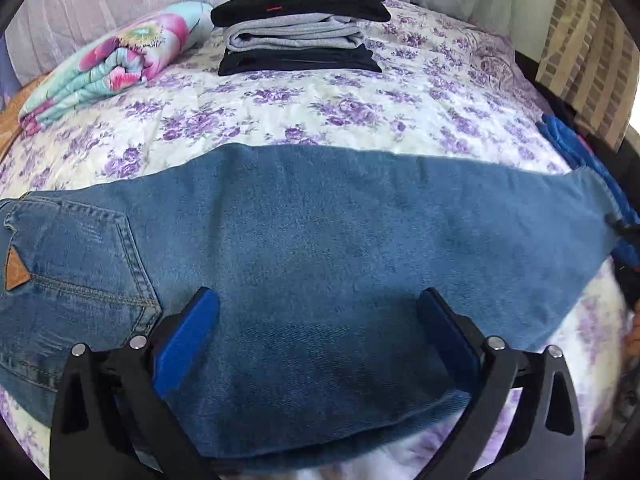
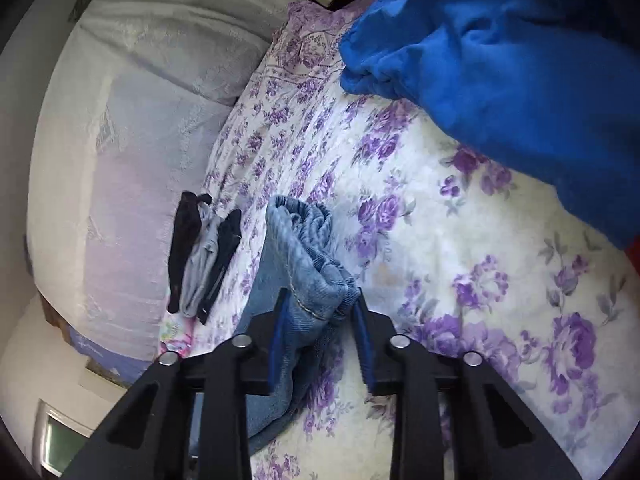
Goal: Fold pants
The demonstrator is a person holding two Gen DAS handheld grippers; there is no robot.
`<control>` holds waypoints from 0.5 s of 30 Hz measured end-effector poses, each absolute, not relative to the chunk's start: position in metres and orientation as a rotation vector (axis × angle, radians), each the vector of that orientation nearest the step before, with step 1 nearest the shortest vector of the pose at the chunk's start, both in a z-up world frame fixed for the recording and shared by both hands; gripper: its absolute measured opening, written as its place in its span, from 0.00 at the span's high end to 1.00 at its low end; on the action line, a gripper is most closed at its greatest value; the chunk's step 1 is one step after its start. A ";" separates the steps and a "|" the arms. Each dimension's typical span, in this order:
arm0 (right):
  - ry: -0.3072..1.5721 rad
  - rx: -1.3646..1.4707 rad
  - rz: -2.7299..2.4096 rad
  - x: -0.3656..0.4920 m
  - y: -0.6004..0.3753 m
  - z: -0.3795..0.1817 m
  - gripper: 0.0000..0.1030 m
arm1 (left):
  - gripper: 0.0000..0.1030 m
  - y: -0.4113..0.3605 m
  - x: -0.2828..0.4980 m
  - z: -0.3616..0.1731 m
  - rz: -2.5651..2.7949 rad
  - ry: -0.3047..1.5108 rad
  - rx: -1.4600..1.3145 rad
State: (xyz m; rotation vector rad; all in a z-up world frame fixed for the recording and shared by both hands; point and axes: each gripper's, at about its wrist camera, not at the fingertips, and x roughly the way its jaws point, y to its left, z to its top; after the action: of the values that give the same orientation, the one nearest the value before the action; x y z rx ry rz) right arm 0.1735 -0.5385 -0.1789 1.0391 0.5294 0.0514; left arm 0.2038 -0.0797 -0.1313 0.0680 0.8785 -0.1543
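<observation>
Blue jeans (image 1: pixel 320 240) lie across the floral bed, folded lengthwise, with the back pocket and leather patch at the left and the leg ends at the right. My left gripper (image 1: pixel 318 304) is open, its jaws spread wide just above the thigh part and holding nothing. In the right wrist view my right gripper (image 2: pixel 320 300) is shut on the bunched leg hems of the jeans (image 2: pixel 312 256) and holds them a little above the bed. That gripper also shows small at the right edge of the left wrist view (image 1: pixel 618 226).
A stack of folded dark and grey clothes (image 1: pixel 300 28) sits at the far side of the bed (image 1: pixel 360 112), with a folded floral blanket (image 1: pixel 112 64) to its left. A bright blue garment (image 2: pixel 500 60) lies near the leg ends. Pale cushions line the back.
</observation>
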 end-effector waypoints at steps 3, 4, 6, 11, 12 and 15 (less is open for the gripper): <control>0.483 0.951 0.053 0.171 -0.527 -0.157 0.80 | 0.04 -0.073 0.201 -0.125 -0.148 0.871 0.039; 0.462 0.876 0.054 0.170 -0.517 -0.141 0.81 | 0.04 -0.067 0.201 -0.123 -0.147 0.863 0.007; 0.441 0.749 0.066 0.170 -0.497 -0.116 0.81 | 0.04 -0.050 0.192 -0.113 -0.162 0.835 -0.089; 0.407 0.383 0.113 0.178 -0.416 -0.057 0.83 | 0.04 0.015 0.164 -0.078 -0.103 0.702 -0.250; 0.399 0.306 0.130 0.181 -0.393 -0.049 0.83 | 0.04 0.034 0.154 -0.070 -0.067 0.667 -0.270; 0.385 0.142 0.184 0.186 -0.334 -0.035 0.83 | 0.04 0.080 0.127 -0.056 0.019 0.599 -0.332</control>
State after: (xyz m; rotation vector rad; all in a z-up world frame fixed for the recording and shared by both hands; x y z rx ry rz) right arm 0.1858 -0.3342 -0.0355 0.1418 0.3845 0.1843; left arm 0.1273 0.0797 -0.0557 -0.3316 0.5989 0.0191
